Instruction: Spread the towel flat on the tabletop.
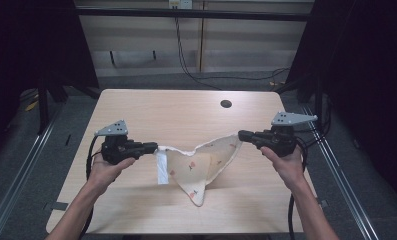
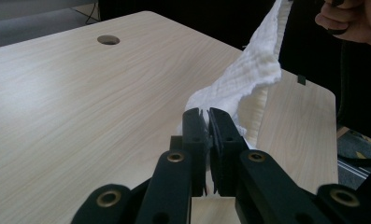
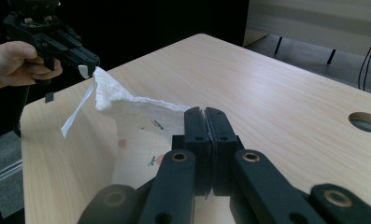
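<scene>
A cream cloth (image 1: 201, 162) with small flower prints hangs stretched between my two grippers, and its lower point rests on the wooden table (image 1: 176, 112). My left gripper (image 1: 153, 148) is shut on the cloth's left corner, where a white strip (image 1: 161, 169) dangles. My right gripper (image 1: 242, 135) is shut on the right corner. In the left gripper view the jaws (image 2: 207, 123) pinch the white cloth (image 2: 253, 70), which rises toward the other hand (image 2: 351, 18). In the right gripper view the closed jaws (image 3: 204, 122) hold the cloth (image 3: 136, 116), and the left gripper (image 3: 82, 63) shows farther off.
A round cable hole (image 1: 226, 104) sits near the table's far edge. Black cables (image 1: 196, 75) run across the floor behind the table. Metal rails (image 1: 336, 170) flank both sides, with dark curtains beyond them.
</scene>
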### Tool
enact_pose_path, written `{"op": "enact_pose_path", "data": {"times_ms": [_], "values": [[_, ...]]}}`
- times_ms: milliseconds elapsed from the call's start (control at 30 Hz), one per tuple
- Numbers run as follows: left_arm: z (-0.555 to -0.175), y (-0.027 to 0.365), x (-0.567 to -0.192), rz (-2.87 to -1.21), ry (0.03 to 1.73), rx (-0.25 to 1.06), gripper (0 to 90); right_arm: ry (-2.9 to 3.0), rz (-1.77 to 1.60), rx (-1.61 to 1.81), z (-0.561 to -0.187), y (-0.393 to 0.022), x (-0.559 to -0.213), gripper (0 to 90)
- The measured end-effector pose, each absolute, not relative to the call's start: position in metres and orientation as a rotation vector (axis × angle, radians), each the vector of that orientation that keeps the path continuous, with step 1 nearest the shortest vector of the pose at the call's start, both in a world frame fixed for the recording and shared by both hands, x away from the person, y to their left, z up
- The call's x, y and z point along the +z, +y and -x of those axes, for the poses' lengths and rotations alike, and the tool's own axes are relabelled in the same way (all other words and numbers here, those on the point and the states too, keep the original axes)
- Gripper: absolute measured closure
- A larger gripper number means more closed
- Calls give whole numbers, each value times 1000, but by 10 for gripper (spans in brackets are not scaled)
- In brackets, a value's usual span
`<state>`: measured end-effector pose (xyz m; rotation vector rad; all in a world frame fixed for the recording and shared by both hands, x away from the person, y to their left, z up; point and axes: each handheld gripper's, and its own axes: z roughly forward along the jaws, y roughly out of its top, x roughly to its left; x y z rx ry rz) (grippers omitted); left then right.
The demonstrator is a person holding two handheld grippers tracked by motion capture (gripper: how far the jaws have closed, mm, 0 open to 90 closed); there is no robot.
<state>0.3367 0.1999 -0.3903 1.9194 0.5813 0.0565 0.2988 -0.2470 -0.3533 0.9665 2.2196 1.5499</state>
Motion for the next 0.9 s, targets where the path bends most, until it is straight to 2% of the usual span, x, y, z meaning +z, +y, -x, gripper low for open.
{"op": "enact_pose_path", "data": {"times_ms": [667, 900], "values": [[-337, 221, -341, -1851, 543, 147, 864, 2147, -908, 1551, -300, -250, -308, 888], [-323, 228, -324, -1854, 506, 172, 865, 2164, -851, 1558, -286, -245, -293, 888]]}}
